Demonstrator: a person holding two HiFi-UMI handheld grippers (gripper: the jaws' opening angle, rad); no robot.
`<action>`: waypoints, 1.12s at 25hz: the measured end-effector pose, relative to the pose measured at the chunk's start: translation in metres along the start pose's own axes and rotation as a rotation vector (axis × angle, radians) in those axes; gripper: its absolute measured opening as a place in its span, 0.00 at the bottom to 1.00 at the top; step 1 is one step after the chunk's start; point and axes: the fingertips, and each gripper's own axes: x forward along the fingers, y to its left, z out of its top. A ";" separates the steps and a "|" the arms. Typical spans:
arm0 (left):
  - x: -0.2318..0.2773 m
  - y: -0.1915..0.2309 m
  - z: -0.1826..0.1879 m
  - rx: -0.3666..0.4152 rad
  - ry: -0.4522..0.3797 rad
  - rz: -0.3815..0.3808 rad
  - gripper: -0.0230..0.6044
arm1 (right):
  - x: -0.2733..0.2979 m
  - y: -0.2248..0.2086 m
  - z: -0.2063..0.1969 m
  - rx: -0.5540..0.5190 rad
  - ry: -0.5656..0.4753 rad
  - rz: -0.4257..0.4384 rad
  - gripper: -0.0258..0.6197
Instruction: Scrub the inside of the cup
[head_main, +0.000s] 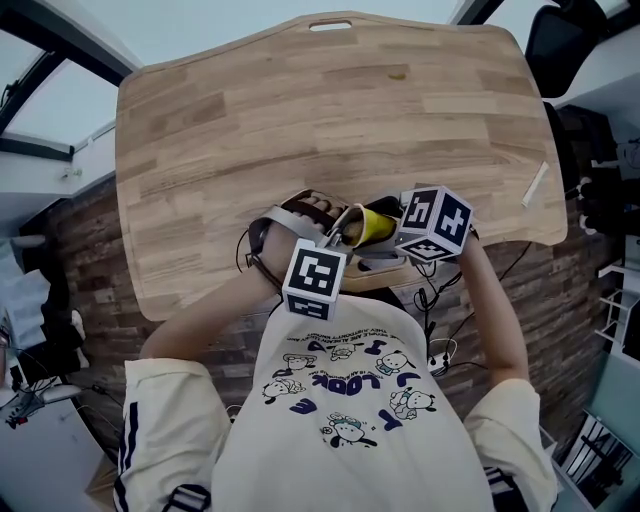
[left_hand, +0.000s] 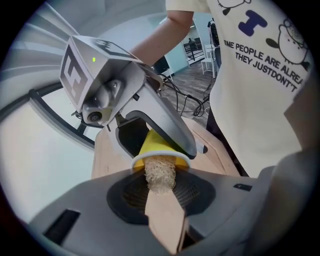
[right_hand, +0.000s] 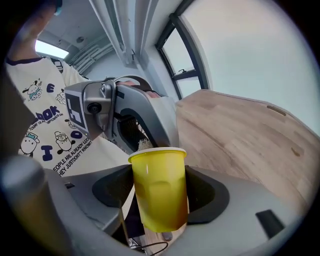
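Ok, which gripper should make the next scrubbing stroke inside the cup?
Left. The left gripper clamps the brush, its fibrous head inside the yellow cup; the right gripper only holds that cup.

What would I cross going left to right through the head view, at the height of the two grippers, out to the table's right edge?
Left gripper's black-and-white marker cube → yellow plastic cup → right gripper's black-and-white marker cube → small white strip lying on the light wooden table near its right edge.
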 end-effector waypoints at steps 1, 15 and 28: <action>0.000 0.000 0.001 0.004 -0.004 0.003 0.25 | 0.000 0.001 0.000 0.009 -0.005 0.007 0.52; -0.001 -0.004 0.006 0.052 -0.020 0.014 0.25 | -0.001 0.009 -0.004 0.177 -0.064 0.147 0.52; 0.009 -0.011 -0.002 -0.204 -0.039 -0.151 0.25 | 0.007 -0.003 -0.007 -0.039 0.086 -0.085 0.52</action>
